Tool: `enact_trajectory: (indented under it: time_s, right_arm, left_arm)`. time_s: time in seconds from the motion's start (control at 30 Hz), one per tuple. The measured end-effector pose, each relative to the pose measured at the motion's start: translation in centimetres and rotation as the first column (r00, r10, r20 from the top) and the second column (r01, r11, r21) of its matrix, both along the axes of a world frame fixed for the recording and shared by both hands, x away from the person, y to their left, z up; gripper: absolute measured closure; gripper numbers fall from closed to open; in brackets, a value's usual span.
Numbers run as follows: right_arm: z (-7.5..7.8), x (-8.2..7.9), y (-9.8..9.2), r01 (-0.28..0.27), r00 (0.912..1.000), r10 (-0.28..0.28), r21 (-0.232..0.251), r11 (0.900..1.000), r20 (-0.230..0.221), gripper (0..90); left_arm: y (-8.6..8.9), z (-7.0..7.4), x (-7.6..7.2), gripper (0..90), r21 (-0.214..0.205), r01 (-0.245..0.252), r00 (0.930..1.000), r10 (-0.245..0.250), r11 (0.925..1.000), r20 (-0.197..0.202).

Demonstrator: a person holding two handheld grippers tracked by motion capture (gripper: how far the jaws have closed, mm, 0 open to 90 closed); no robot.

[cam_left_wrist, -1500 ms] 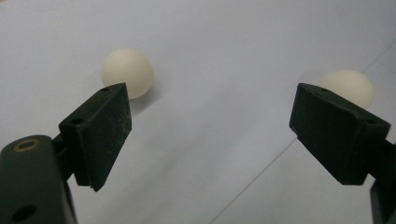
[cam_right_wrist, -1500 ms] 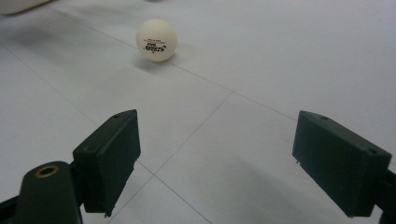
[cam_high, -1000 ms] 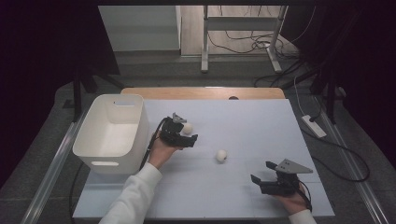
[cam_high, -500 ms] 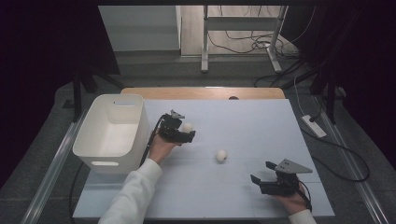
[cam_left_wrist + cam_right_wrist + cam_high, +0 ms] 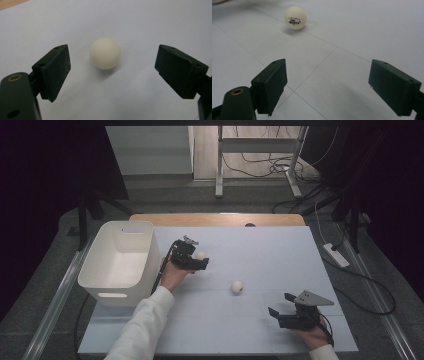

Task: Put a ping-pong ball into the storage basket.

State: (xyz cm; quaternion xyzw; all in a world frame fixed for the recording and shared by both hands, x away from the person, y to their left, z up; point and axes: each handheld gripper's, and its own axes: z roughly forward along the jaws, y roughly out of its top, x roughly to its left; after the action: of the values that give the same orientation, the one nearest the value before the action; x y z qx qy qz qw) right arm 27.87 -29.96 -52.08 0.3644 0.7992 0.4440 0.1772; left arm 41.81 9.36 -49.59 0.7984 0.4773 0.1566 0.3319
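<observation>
Two white balls lie on the pale surface (image 5: 260, 320). One ball (image 5: 105, 53) sits between the spread jaws of my left tool (image 5: 112, 72), touching neither. My right tool (image 5: 287, 311) gapes too, near the front edge, its printed ball (image 5: 295, 18) lying ahead of the jaws. At the surface's left edge stands a white bin (image 5: 97, 280).
</observation>
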Motion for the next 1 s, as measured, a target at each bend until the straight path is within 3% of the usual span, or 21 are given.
enact_trajectory:
  time_s: [0.53,1.0]
  right_arm:
    - [0.0,0.0,-0.1,0.000,1.0000,0.000,0.013,0.9999,-0.005,15.1]
    - [0.0,0.0,-0.1,0.003,1.0000,-0.003,0.012,0.9999,-0.004,15.1]
  left_arm:
    - [0.1,-1.0,2.0,13.9,0.025,-0.005,0.9985,0.006,0.9997,-0.055]
    - [-0.3,-1.8,3.4,14.2,0.008,-0.008,0.9953,0.009,0.9999,-0.096]
